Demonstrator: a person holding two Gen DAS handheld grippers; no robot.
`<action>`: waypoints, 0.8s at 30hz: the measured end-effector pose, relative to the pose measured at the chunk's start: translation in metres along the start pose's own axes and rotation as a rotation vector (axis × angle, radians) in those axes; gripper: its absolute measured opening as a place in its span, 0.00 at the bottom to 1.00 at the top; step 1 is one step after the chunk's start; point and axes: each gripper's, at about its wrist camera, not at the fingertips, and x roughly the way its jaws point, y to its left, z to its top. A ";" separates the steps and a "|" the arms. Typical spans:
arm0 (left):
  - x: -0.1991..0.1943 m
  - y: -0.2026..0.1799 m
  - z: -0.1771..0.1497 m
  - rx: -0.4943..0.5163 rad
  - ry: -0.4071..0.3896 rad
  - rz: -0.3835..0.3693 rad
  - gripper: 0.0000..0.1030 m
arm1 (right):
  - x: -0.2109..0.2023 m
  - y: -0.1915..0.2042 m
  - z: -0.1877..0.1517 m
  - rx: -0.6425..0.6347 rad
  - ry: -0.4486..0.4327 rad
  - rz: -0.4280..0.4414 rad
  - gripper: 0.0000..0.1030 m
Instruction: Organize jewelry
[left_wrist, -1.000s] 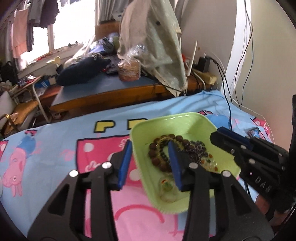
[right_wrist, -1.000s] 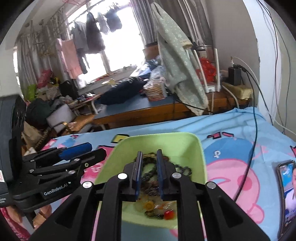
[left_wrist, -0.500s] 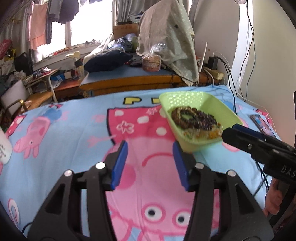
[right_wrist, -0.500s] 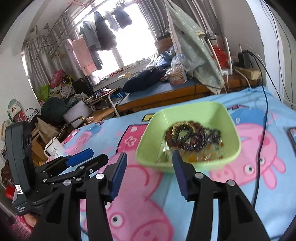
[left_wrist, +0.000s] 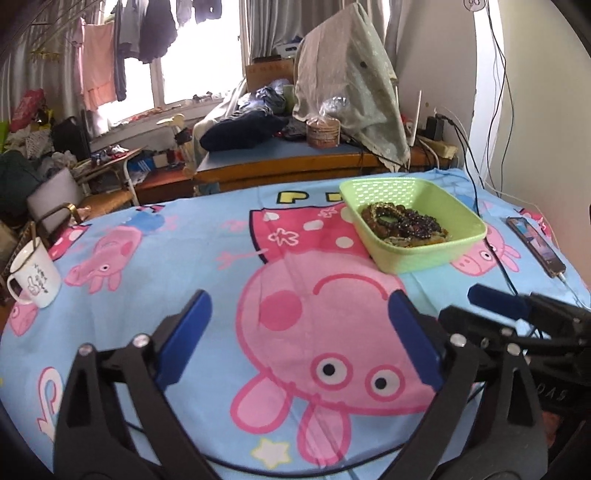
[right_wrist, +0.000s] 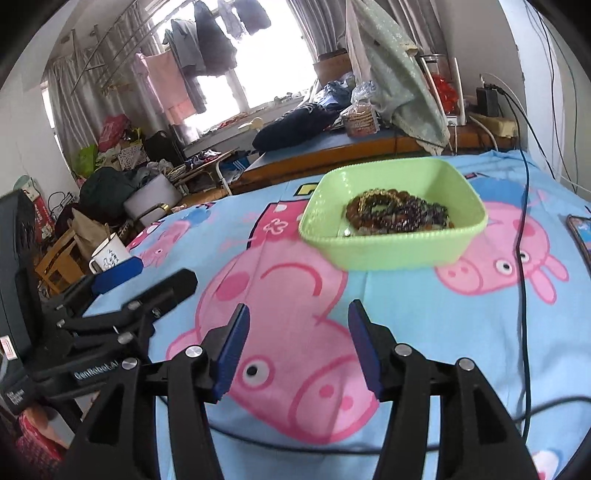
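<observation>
A light green plastic basket (left_wrist: 424, 254) (right_wrist: 388, 254) sits on the blue cartoon-pig cloth, far right in the left wrist view and centre in the right wrist view. It holds a heap of beaded bracelets (left_wrist: 402, 221) (right_wrist: 395, 212), brown and dark. My left gripper (left_wrist: 299, 336) is wide open and empty, low over the cloth, well short of the basket. My right gripper (right_wrist: 297, 339) is open and empty, also short of the basket. Each gripper shows at the edge of the other's view.
A white mug (left_wrist: 33, 277) (right_wrist: 109, 254) stands at the cloth's left edge. A phone (left_wrist: 535, 245) lies right of the basket with a black cable (right_wrist: 522, 236) running past it. A cluttered desk (left_wrist: 295, 158) stands behind the bed.
Both grippers have pulled back from the basket toward me and opened wider. The right gripper, nearly shut over the beads a second ago, is now open and empty.
</observation>
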 end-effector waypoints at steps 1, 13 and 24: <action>-0.001 0.000 -0.001 0.000 0.001 0.000 0.93 | -0.002 0.001 -0.003 0.005 0.002 0.000 0.26; 0.000 0.001 -0.020 -0.044 0.070 0.066 0.94 | -0.025 -0.010 -0.033 0.123 0.011 -0.074 0.26; 0.002 0.006 -0.033 -0.046 0.123 0.100 0.94 | -0.024 0.007 -0.036 0.095 0.012 -0.087 0.26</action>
